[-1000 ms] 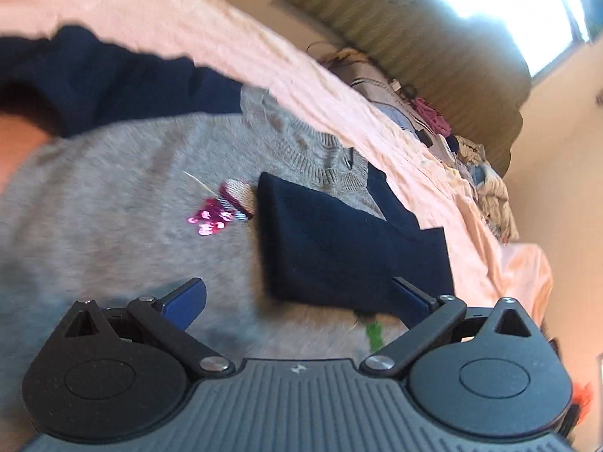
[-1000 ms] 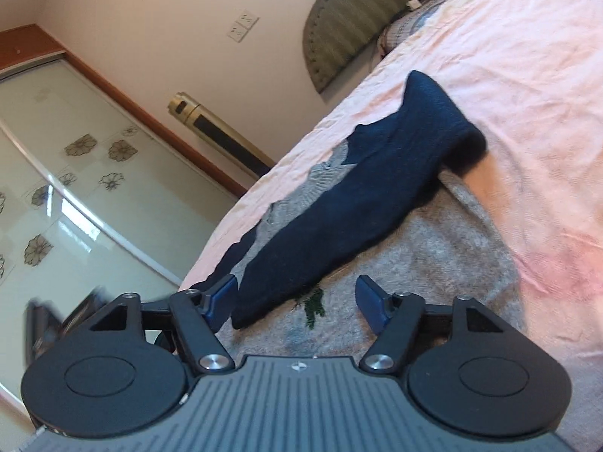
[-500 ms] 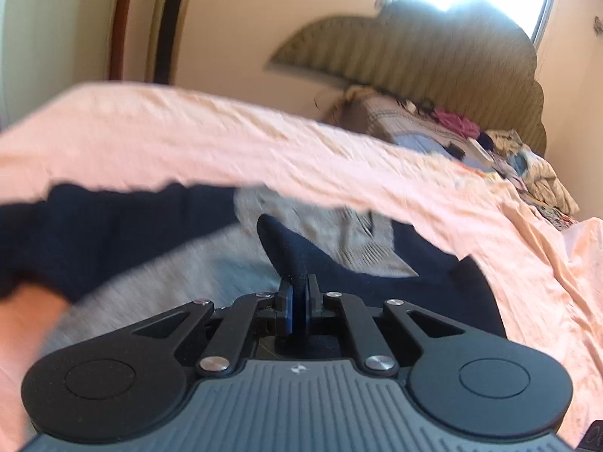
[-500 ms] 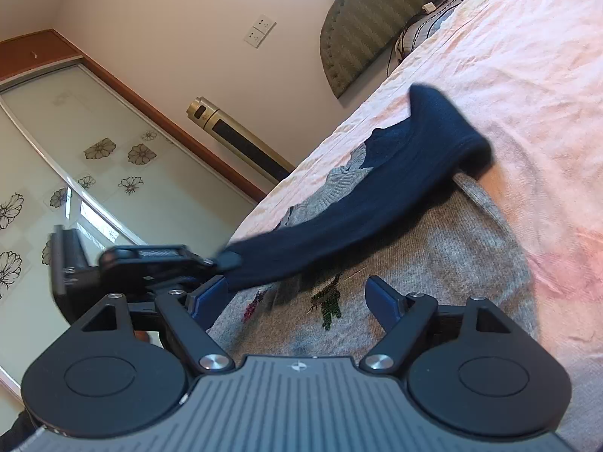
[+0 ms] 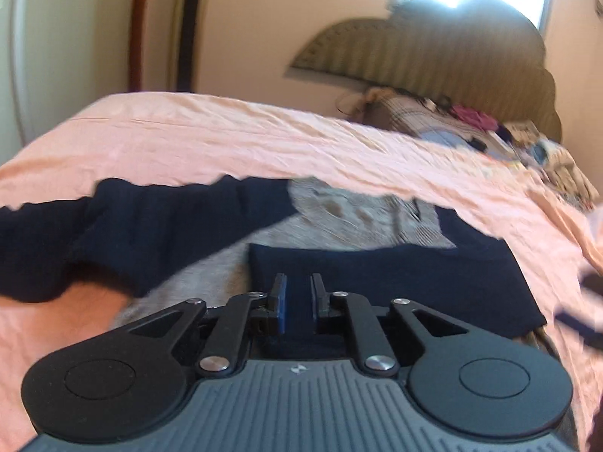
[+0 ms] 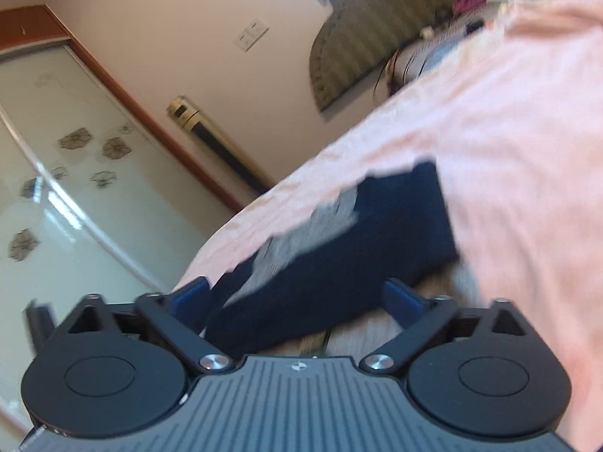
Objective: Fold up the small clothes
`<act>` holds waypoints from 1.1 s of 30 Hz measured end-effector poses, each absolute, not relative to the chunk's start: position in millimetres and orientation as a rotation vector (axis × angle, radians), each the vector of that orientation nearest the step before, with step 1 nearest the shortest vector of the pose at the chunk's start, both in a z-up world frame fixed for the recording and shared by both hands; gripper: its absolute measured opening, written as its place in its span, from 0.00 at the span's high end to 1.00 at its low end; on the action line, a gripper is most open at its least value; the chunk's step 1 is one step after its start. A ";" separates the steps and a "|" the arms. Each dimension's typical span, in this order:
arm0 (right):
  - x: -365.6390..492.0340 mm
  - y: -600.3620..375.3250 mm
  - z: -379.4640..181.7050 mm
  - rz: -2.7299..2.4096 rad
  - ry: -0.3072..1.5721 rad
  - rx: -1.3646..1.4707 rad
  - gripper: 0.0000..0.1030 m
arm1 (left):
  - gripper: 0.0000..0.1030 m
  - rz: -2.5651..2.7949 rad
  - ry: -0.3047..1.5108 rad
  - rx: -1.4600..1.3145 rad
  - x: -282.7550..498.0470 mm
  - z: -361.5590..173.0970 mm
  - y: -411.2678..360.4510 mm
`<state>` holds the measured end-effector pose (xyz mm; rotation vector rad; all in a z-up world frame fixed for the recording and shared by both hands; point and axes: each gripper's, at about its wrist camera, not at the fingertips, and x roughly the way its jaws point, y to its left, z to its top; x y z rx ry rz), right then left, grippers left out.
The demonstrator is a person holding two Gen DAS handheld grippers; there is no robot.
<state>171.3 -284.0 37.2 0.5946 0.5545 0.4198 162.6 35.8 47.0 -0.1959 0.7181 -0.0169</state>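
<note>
A small grey sweater (image 5: pixel 358 226) with navy sleeves lies on the pink bedsheet (image 5: pixel 226 139). One navy sleeve (image 5: pixel 395 282) is folded across the grey chest; the other navy sleeve (image 5: pixel 132 233) stretches out to the left. My left gripper (image 5: pixel 297 293) sits low over the folded sleeve, jaws a narrow gap apart with navy cloth showing between them. My right gripper (image 6: pixel 297 293) is open over the folded navy sleeve (image 6: pixel 339 263), nothing held. The view is blurred.
A padded headboard (image 5: pixel 433 56) and a pile of clothes (image 5: pixel 490 135) are at the far end of the bed. A glass sliding door (image 6: pixel 56 188) and a standing air conditioner (image 6: pixel 211 139) are by the wall.
My left gripper closed on the folded navy sleeve half a second ago; its jaws have now parted a little and the sleeve lies flat. My right gripper stayed open and moved lower over the sweater.
</note>
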 end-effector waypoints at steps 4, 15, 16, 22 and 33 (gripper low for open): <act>235.6 -249.3 28.5 0.314 0.649 0.280 0.01 | 0.86 -0.055 0.789 -0.212 191.0 16.3 20.3; 246.9 -227.6 -16.5 0.192 0.702 -0.037 0.00 | 0.82 -0.040 0.678 -0.475 150.8 23.8 95.7; 246.5 -228.0 -16.2 0.192 0.700 -0.033 0.00 | 0.70 0.001 0.634 -0.540 136.5 27.6 118.6; 246.1 -227.4 -14.6 0.191 0.697 -0.033 0.00 | 0.02 0.495 0.365 -0.991 48.7 21.6 262.2; 244.8 -230.9 -14.5 0.192 0.688 -0.005 0.00 | 0.06 0.602 0.302 -1.236 45.5 1.6 351.6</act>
